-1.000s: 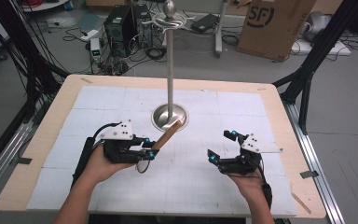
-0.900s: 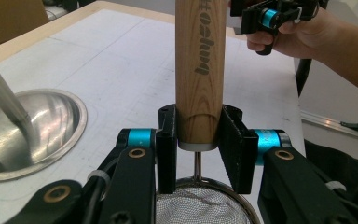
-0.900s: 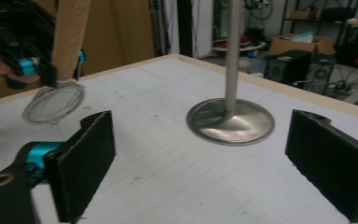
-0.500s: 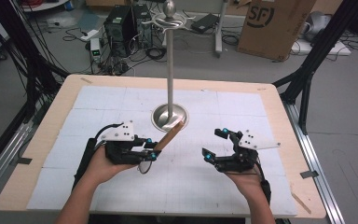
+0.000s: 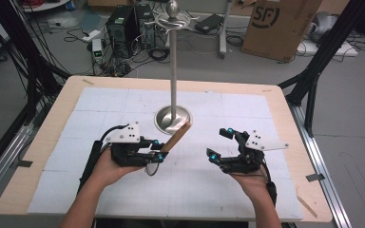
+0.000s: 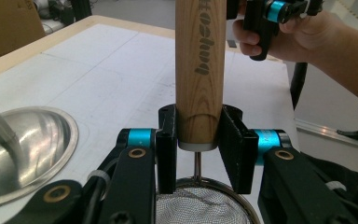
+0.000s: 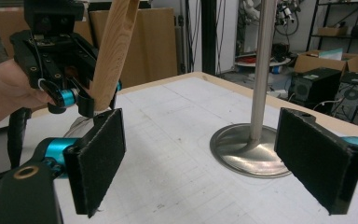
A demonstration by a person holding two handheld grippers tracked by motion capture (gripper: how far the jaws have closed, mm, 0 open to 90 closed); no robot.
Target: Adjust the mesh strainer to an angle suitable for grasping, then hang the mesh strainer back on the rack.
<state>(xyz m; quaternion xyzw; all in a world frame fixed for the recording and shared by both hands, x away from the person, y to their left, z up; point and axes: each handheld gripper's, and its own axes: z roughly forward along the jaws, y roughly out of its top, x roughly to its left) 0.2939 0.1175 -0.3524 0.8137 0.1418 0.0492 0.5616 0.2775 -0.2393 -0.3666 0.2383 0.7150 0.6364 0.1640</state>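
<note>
White gridded table [image 5: 100, 102], steel hanger stand [image 5: 172, 71] mid-surface. Left gripper [image 5: 158, 151] clamped on strainer's wooden handle [image 5: 176, 137], long axis slanting toward stand base. Right gripper [image 5: 219, 144] gaping, empty, just closing slightly, beside handle, nearer table's right edge.

— What changed over that second?

— The right tongs [image 5: 220, 143] slid a little leftward across the counter [image 5: 275, 97], nearer the metal stand [image 5: 173, 85] and the wooden handle [image 5: 176, 136].

— And their jaws?

— They had just been closing slightly from their widest, though they stood apart with nothing between them.

— Anything else?

— The right hand [image 5: 252, 178] shifted in with them.
</note>
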